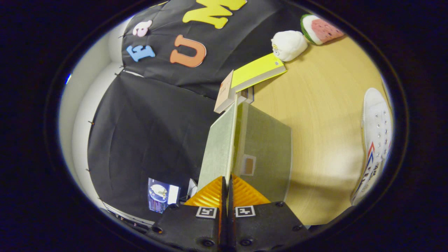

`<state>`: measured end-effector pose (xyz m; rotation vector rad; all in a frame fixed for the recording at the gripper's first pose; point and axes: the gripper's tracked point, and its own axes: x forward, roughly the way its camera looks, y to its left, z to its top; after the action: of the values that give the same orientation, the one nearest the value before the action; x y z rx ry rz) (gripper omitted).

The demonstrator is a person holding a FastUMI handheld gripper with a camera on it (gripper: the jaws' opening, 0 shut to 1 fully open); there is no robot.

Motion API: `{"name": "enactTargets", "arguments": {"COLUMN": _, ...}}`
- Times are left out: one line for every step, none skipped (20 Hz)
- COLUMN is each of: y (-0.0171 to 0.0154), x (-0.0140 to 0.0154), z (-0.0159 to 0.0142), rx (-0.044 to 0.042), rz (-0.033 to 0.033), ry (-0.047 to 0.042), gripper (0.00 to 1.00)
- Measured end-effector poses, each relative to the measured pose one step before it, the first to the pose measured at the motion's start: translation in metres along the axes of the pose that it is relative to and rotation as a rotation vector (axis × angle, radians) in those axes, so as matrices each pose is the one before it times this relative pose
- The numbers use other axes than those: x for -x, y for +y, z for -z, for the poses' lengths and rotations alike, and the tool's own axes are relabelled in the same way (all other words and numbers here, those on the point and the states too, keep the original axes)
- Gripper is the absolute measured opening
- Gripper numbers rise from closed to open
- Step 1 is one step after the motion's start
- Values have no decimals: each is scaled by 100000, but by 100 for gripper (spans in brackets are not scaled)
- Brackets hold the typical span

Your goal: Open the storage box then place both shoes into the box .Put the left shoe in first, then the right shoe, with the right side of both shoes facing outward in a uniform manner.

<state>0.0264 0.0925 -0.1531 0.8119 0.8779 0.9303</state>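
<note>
Gripper [226, 182] pinches box lid [218, 147] edge, prob. firmly. Lid's long axis runs straight ahead; white shoe [376, 140] lies far right.

So the pale green fabric-covered storage box [266, 147] sits on the light wooden desk [325, 115], close to its cloth-side edge, with a small brown label patch on its top panel. Its thin green lid flap [218, 150] stands edge-on, pinched between the orange ribbed fingers [210, 196] of the gripper [227, 182]. A white lace-up canvas shoe [376, 140] with red and blue stripes lies along the opposite edge.
</note>
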Motion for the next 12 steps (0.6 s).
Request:
{"name": "enactTargets", "arguments": {"y": 1055, "x": 92, "z": -265, "rx": 1928, "rz": 822, "ry": -882, "gripper": 5}}
{"name": "enactTargets", "arguments": {"y": 1385, "x": 278, "z": -494, "rx": 2287, "rz": 756, "ry": -1176, "gripper": 5}}
{"name": "enactTargets", "arguments": {"y": 1830, "x": 225, "z": -476, "rx": 3541, "rz": 486, "ry": -1619, "gripper": 5}}
{"name": "enactTargets", "arguments": {"y": 1948, "x": 42, "z": -578, "rx": 4777, "rz": 831, "ry": -1303, "gripper": 5}}
{"name": "enactTargets", "arguments": {"y": 2122, "x": -56, "z": -425, "rx": 5290, "rz": 428, "ry": -1013, "gripper": 5}}
{"name": "enactTargets", "arguments": {"y": 2144, "x": -252, "z": -496, "rx": 4728, "rz": -79, "ry": -562, "gripper": 5}}
{"name": "enactTargets", "arguments": {"y": 2129, "x": -635, "z": -407, "rx": 3203, "rz": -313, "ry": 128, "gripper": 5}}
{"name": "enactTargets", "arguments": {"y": 1912, "x": -813, "z": -238, "rx": 2039, "rz": -298, "ry": 369, "gripper": 5}}
{"name": "enactTargets", "arguments": {"y": 1690, "x": -1080, "z": -82, "rx": 1319, "rz": -283, "ry": 509, "gripper": 5}}
{"name": "enactTargets", "arguments": {"y": 1483, "x": -1256, "z": 62, "rx": 974, "rz": 522, "ry": 1007, "gripper": 5}}
{"name": "enactTargets", "arguments": {"y": 1521, "x": -1451, "z": 365, "rx": 757, "rz": 186, "ry": 904, "gripper": 5}}
{"name": "enactTargets", "arguments": {"y": 1384, "x": -1390, "z": 203, "rx": 866, "rz": -211, "ry": 755, "gripper": 5}}
